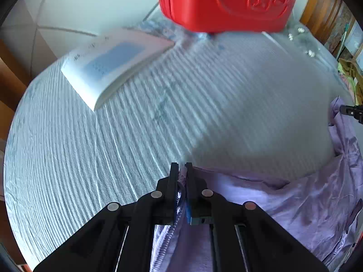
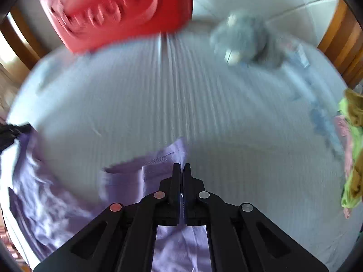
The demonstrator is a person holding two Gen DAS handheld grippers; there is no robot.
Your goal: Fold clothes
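A lavender garment [image 1: 295, 199] lies spread on a striped pale bed sheet [image 1: 102, 147]. My left gripper [image 1: 181, 165] is shut on a hemmed edge of the garment, with cloth pinched between the jaws. My right gripper [image 2: 181, 166] is shut on another edge of the same garment [image 2: 145, 176], whose stitched hem folds over just left of the jaws. The right gripper's tip shows at the far right in the left wrist view [image 1: 352, 112], and the left gripper's tip at the far left in the right wrist view [image 2: 11, 132]. Both views are motion-blurred.
A red suitcase [image 1: 226, 2] stands at the bed's far edge, also in the right wrist view [image 2: 118, 9]. An open book [image 1: 109, 65] lies at the back left. A grey plush toy [image 2: 245, 38] sits at the back right. Coloured clothes [image 2: 354, 147] are piled at the right edge.
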